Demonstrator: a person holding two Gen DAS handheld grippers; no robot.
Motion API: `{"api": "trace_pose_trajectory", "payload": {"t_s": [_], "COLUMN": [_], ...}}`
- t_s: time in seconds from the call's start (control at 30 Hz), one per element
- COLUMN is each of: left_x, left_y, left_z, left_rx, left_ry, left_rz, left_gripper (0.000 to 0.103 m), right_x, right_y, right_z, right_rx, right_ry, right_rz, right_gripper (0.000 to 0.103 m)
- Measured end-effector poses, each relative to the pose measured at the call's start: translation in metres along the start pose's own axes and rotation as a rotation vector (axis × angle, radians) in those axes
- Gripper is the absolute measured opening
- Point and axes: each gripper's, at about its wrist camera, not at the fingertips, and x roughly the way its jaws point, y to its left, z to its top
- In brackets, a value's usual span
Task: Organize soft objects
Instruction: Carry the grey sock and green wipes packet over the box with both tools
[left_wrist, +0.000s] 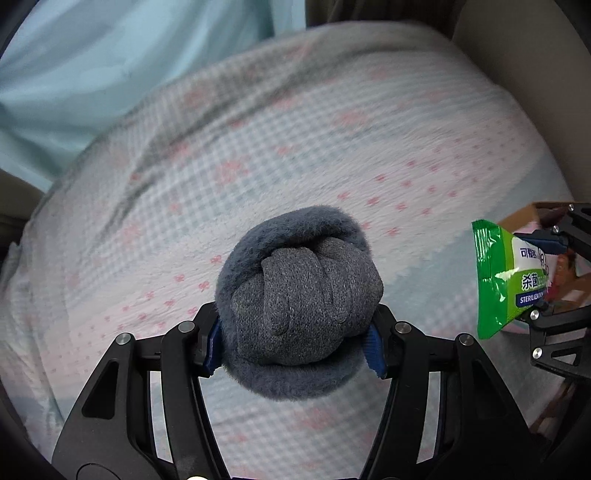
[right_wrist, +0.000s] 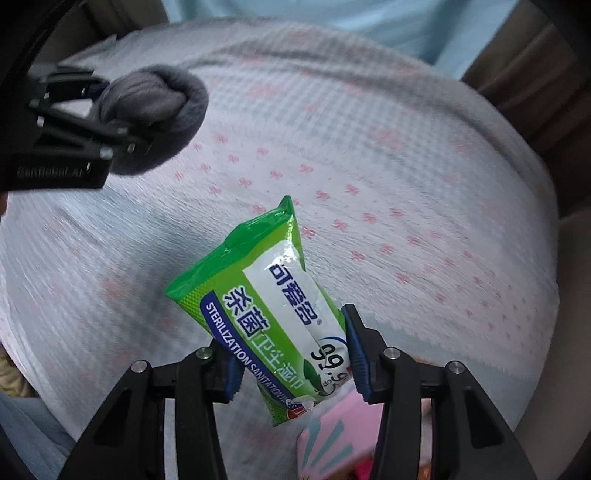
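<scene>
My left gripper (left_wrist: 295, 341) is shut on a grey rolled sock bundle (left_wrist: 299, 299) with a fuzzy blue-grey cuff, held above the bed. The bundle and left gripper also show in the right wrist view, at upper left (right_wrist: 155, 114). My right gripper (right_wrist: 295, 360) is shut on a green pack of wet wipes (right_wrist: 266, 310), held tilted above the bed. The pack also shows in the left wrist view (left_wrist: 502, 280) at the right edge, with the right gripper (left_wrist: 554, 273) behind it.
A bed with a blue-and-white checked quilt with pink bows (left_wrist: 295, 147) fills both views. A light blue cloth (left_wrist: 110, 66) lies at the far side. A pink box (right_wrist: 343, 435) sits under my right gripper. Brown furniture (right_wrist: 535, 92) borders the bed.
</scene>
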Motion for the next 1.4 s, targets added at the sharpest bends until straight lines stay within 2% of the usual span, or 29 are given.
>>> {"api": "trace_pose_trajectory", "payload": {"t_s": [0.2,0.37,0.5,0.7,0.87,1.13,1.4], "left_x": [-0.068,-0.122,-0.151,-0.173,-0.176,-0.154,-0.106], "left_y": [-0.015,-0.044,-0.074,-0.131,-0.19,-0.295,-0.378], "left_z": [-0.017,-0.037,-0.048,-0.056,-0.046,-0.019,-0.004], "left_rx": [0.003,0.016,0.004,0.011,0.042,0.09,0.105], "left_ry": [-0.085,-0.14,-0.16,-0.164,-0.164,-0.148,-0.093], "left_rz": [-0.003,-0.021,-0.06,-0.09,-0.121,-0.187,-0.222], "left_gripper": [0.056,0.056,0.056,0.056,0.056,0.056,0.056], "right_x": [-0.056,-0.097,-0.126,-0.164,-0.178,-0.178,-0.14], "right_y": [0.016,0.02,0.009,-0.031,-0.081,-0.157,-0.218], "right_z": [-0.029,-0.054,-0.081,-0.134,-0.184,-0.259,-0.3], "right_rx": [0.056,0.139,0.196,0.361,0.512,0.641,0.796], "right_ry": [-0.067,-0.121,-0.155,-0.187,-0.195,-0.188,-0.15], "right_rz": [-0.033,-0.011,-0.014,0.004,0.008,-0.027,0.043], "right_gripper": [0.043,0.043,0.043,0.043,0.043,0.043,0.043]}}
